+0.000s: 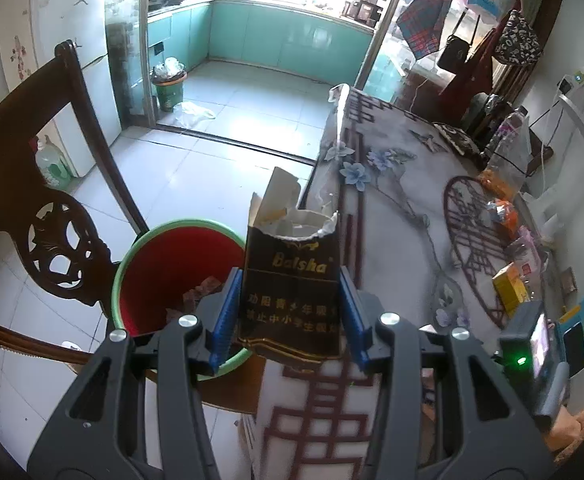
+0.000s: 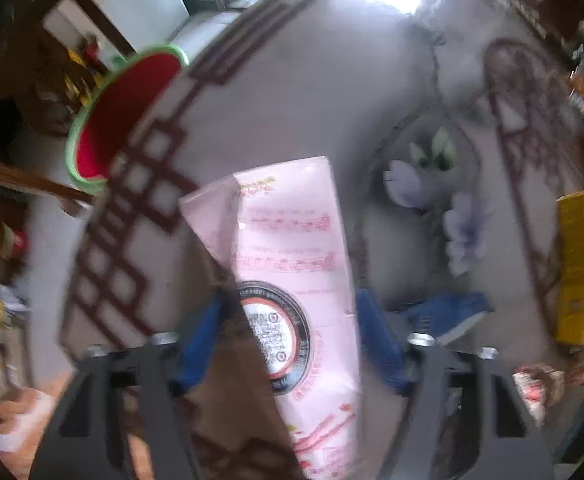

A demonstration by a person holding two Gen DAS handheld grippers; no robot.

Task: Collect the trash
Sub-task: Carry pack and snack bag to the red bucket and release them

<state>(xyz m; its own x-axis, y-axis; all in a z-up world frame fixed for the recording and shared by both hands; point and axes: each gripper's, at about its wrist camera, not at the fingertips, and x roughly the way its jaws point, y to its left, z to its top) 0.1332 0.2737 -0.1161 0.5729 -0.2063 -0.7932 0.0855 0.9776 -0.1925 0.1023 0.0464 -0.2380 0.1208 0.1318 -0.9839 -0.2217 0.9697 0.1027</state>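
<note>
In the left wrist view my left gripper (image 1: 288, 312) is shut on a black cigarette pack (image 1: 292, 292) with gold lettering and a torn-open top. It holds the pack upright over the table's corner, just right of the red bin with a green rim (image 1: 160, 264). Some scraps lie in the bin's bottom. In the blurred right wrist view my right gripper (image 2: 288, 328) points down at the table, with a pink printed packet (image 2: 292, 248) between its blue pads. Both pads sit against the packet's sides. The red bin (image 2: 120, 120) stands beyond the table's left edge.
The patterned tablecloth (image 1: 403, 200) covers the table. Snack packets, a yellow box (image 2: 575, 264) and a plastic bottle (image 1: 511, 136) crowd its right side. A small blue object (image 2: 447, 312) lies by the right finger. A carved dark wooden chair (image 1: 52, 200) stands left of the bin.
</note>
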